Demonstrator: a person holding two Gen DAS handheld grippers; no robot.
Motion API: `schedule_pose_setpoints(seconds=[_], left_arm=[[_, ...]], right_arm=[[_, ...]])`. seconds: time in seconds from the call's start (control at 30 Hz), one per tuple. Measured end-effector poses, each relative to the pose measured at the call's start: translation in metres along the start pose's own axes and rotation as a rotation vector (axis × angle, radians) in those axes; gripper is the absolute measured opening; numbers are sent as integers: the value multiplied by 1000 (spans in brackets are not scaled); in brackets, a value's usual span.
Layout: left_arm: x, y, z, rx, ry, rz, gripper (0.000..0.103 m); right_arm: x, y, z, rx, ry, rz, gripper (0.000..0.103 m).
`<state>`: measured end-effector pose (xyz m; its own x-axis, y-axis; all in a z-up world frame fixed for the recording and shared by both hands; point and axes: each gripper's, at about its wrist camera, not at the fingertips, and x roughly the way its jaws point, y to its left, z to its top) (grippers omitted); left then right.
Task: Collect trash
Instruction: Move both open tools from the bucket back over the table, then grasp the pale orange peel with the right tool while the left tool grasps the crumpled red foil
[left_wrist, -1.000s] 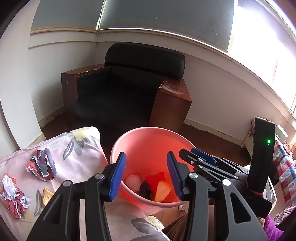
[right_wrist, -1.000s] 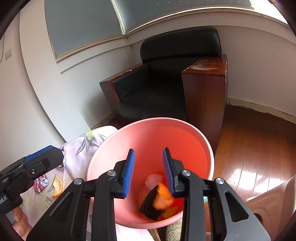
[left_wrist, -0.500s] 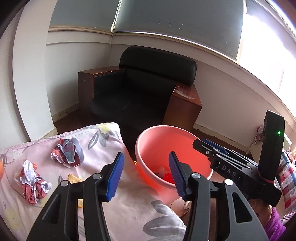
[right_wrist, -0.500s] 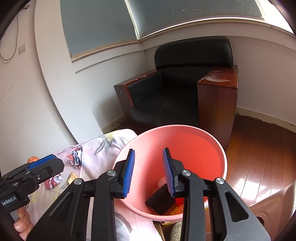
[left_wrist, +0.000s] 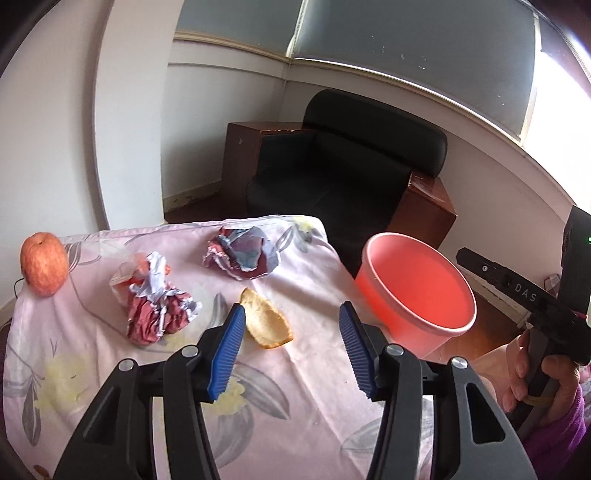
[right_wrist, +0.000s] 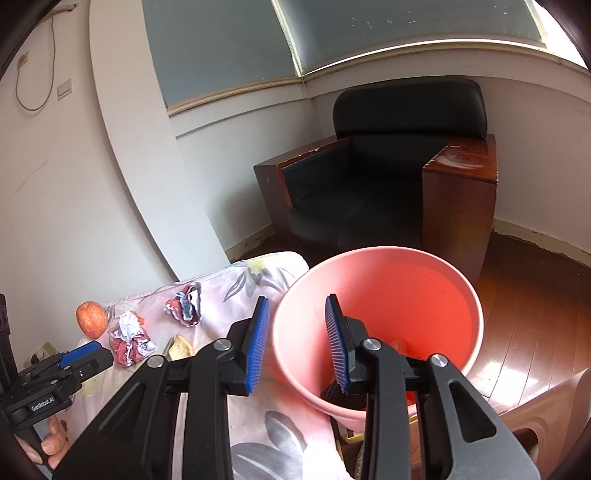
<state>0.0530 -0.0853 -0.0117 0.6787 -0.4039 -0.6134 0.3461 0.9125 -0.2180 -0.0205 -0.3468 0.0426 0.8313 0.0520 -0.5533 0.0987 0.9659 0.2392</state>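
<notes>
Left gripper (left_wrist: 291, 347) off bucket (left_wrist: 417, 291) — over peel (left_wrist: 266, 321) (jaws just widened, empty)

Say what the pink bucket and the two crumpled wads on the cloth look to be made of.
Pink bucket: likely plastic, smooth and evenly coloured with a rolled rim. Near wad and far wad: probably printed foil or glossy wrapper paper, sharply creased, with red print and pale shiny patches; which of the two is unclear.

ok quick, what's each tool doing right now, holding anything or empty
Left tool: open and empty, its jaws have just been opening, above the cloth near the peel.
Right tool: open, empty, over the bucket rim.
</notes>
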Motion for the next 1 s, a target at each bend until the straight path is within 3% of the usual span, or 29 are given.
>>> schedule_pose_setpoints(seconds=[0.47, 1.0], left_arm=[[-20, 58, -9, -91, -30, 71, 52], [-20, 102, -32, -157, 16, 101, 52]], right_arm=[[8, 48, -7, -84, 41, 48, 32], [39, 78, -25, -112, 148, 97, 32]])
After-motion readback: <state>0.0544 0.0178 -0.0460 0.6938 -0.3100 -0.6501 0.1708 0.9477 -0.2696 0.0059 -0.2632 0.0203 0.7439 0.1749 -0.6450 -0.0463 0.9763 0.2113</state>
